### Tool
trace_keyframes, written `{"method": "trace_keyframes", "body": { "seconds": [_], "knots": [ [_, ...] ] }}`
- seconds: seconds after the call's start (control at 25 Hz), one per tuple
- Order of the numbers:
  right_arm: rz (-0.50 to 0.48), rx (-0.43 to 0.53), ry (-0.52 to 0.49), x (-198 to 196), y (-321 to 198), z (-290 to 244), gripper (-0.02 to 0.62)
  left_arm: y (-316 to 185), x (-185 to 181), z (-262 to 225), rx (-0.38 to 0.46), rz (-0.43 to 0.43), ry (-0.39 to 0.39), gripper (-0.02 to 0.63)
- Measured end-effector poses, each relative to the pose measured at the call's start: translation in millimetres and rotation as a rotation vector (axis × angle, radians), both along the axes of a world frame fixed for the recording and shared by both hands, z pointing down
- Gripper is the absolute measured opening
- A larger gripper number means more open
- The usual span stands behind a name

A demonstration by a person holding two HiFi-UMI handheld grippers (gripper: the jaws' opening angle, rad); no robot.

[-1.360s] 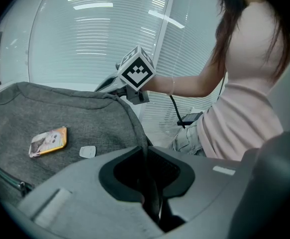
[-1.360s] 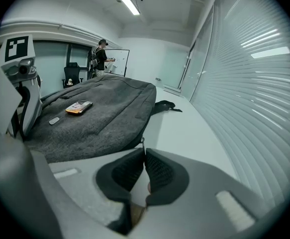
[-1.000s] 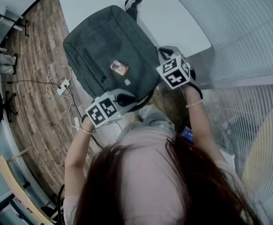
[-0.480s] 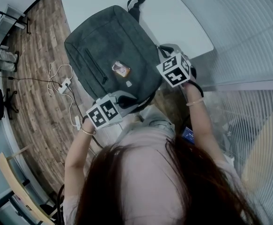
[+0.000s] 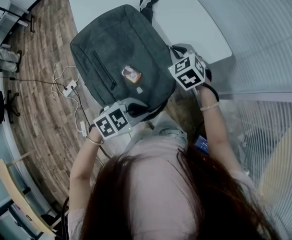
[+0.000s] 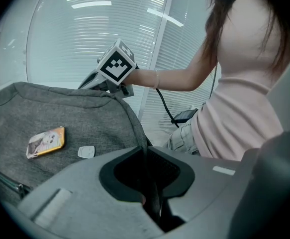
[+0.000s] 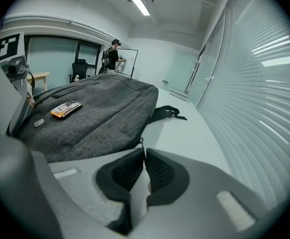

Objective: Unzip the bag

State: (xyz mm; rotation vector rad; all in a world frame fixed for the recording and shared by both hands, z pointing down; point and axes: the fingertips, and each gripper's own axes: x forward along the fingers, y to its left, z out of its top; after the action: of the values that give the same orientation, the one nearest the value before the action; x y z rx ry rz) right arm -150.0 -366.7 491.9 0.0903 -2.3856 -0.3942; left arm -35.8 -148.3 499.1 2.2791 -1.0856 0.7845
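Note:
A dark grey backpack (image 5: 118,51) lies flat on the white table (image 5: 191,19), with an orange tag (image 5: 129,73) and a front pocket zipper (image 5: 101,70) on top. My left gripper (image 5: 134,107) is at the bag's near end. In the left gripper view it (image 6: 145,153) is shut on a black strap of the backpack (image 6: 60,113). My right gripper (image 5: 173,53) is at the bag's right side. In the right gripper view it (image 7: 144,152) is shut on a small metal zipper pull (image 7: 142,141) at the edge of the backpack (image 7: 100,113).
The table's left edge drops to a wooden floor with a power strip and cables (image 5: 68,90). A wooden chair (image 5: 15,194) stands lower left. A glass wall with blinds (image 5: 266,49) runs along the right. A person (image 7: 112,54) stands far off at a whiteboard.
Both grippers keep their holds on the bag. Only the view has shifted slightly.

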Motion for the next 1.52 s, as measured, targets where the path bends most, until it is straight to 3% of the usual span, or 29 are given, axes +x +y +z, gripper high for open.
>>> {"method": "trace_keyframes", "body": {
  "seconds": [1.24,1.52],
  "knots": [
    [-0.028,-0.039,-0.051,-16.3,-12.4,3.1,0.034,-7.5,6.0,2.1,0.008,-0.028,0.014,0.044],
    [-0.035,-0.001,-0.040,-11.0,-8.6,-2.4,0.028,-6.9,5.2,-5.0,-0.013,-0.040,0.051,0.050]
  ]
}}
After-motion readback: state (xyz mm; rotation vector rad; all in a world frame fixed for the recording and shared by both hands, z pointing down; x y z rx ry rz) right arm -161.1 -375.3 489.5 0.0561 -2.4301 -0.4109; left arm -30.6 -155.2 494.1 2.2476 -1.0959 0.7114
